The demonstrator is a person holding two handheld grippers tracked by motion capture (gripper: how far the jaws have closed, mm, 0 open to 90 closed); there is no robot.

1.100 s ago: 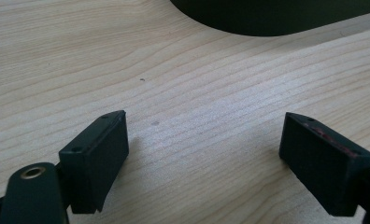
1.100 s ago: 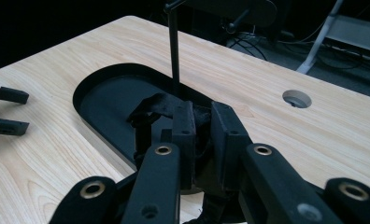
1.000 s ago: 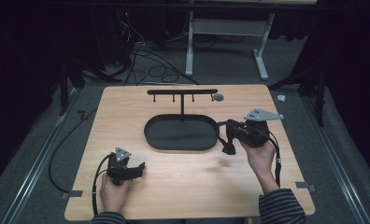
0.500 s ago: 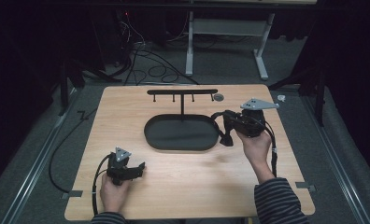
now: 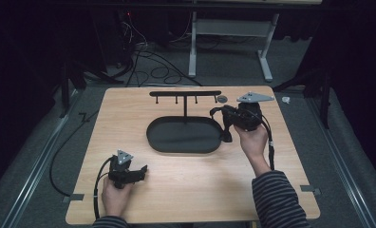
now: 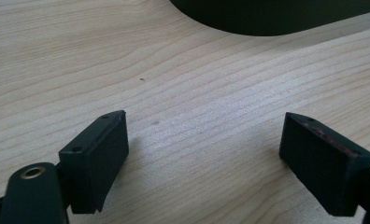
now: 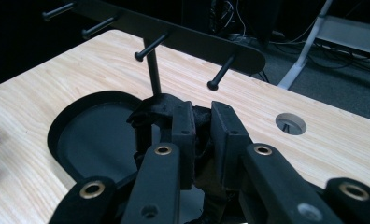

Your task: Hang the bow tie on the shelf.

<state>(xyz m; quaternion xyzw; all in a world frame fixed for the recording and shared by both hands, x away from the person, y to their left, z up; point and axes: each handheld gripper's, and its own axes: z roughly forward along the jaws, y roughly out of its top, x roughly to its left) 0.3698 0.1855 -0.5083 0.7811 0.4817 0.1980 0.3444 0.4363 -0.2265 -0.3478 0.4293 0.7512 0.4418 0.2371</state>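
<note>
A black stand has an oval tray (image 5: pixel 153 137) as its base and a thin pole carrying a hook bar (image 5: pixel 185 93) with several pegs. My right gripper (image 5: pixel 224 118) hovers at the tray's right end, jaws pointing left, shut on a small black object (image 5: pixel 227 135) that dangles over the tray rim. In the right gripper view the jaws (image 7: pixel 202 114) pinch that lumpy black object (image 7: pixel 157 107) just before the pole, below the hook bar (image 7: pixel 192 42) and above the tray (image 7: pixel 80 135). My left gripper (image 5: pixel 141 171) rests near the front left, open (image 6: pixel 204 140) on bare wood.
A round cable hole (image 5: pixel 221 99) sits in the wooden table (image 5: pixel 281 171) behind the right gripper, also in the right gripper view (image 7: pixel 290 123). A desk frame (image 5: pixel 229 33) and cables lie on the floor beyond the table's far edge.
The right gripper has risen and moved toward the back of the table, carrying the black object closer to the hook bar. The left gripper has stayed put.
</note>
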